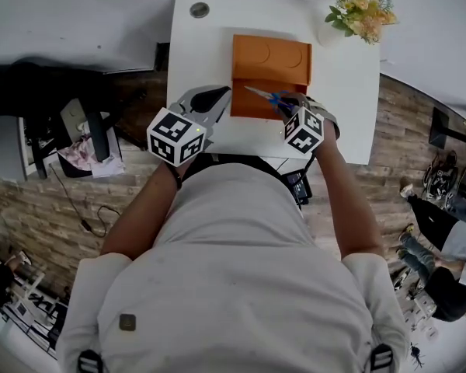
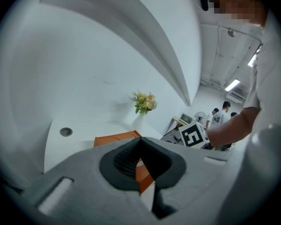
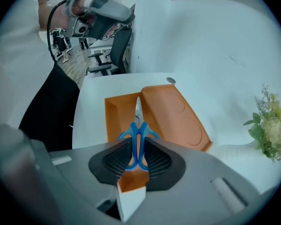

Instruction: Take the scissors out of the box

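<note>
An orange box (image 1: 256, 99) stands open on the white table (image 1: 346, 92), its lid (image 1: 270, 59) folded back to the far side. My right gripper (image 1: 286, 103) hangs above the box, shut on the blue handles of the scissors (image 1: 273, 97), whose blades point up-left over the box. In the right gripper view the scissors (image 3: 138, 130) sit upright between the pads (image 3: 116, 159), lifted off the box floor (image 3: 116, 114). My left gripper (image 1: 220, 94) hovers at the box's left edge, its tips together and nothing in them. The left gripper view shows those tips (image 2: 140, 142) over the box (image 2: 116, 138).
A vase of flowers (image 1: 363, 10) stands at the table's far right corner. A round cable hole (image 1: 199, 9) sits at the far left. Office chairs (image 3: 113, 50) and people (image 1: 450, 263) are around the table on the wood floor.
</note>
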A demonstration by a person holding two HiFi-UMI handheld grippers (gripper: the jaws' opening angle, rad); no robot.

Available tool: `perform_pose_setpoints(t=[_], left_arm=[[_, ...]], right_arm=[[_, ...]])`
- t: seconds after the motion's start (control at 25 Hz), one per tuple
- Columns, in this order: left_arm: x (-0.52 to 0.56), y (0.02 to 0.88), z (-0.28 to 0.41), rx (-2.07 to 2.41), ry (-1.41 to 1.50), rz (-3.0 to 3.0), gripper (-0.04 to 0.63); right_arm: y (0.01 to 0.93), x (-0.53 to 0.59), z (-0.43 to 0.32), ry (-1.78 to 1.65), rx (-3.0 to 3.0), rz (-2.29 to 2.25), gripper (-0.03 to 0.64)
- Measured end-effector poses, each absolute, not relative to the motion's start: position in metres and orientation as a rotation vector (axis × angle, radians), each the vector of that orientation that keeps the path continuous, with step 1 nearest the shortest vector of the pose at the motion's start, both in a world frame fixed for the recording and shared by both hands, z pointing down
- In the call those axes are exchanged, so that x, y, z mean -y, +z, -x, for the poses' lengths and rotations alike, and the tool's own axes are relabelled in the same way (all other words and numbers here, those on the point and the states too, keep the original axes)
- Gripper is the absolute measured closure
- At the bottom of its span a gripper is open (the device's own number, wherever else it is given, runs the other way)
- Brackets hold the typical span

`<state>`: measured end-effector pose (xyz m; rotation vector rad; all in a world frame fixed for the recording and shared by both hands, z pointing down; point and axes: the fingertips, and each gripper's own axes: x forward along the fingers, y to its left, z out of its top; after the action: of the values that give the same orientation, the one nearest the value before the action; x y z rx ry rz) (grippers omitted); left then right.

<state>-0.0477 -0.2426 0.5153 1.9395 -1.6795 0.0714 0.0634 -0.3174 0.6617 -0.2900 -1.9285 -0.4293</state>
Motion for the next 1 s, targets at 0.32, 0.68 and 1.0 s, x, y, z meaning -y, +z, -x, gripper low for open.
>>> perform_pose_setpoints(t=[0.32, 0.68, 1.0], left_arm=[[0.247, 0.493, 0.05, 1.713, 0.08, -1.968, 0.591], [0.241, 0.478, 0.062, 1.759, 0.091, -1.964, 0.591], [0.232, 0.461, 0.07, 1.736, 0.089, -2.04, 0.591]], right_arm=[[0.604, 0.318, -0.049, -0.323, 2.141, 0.154, 0.522], [0.54, 0.318, -0.028, -0.153, 2.413, -0.05, 0.522], [0.498, 0.305, -0.016, -0.048, 2.552, -0.202, 0.522]])
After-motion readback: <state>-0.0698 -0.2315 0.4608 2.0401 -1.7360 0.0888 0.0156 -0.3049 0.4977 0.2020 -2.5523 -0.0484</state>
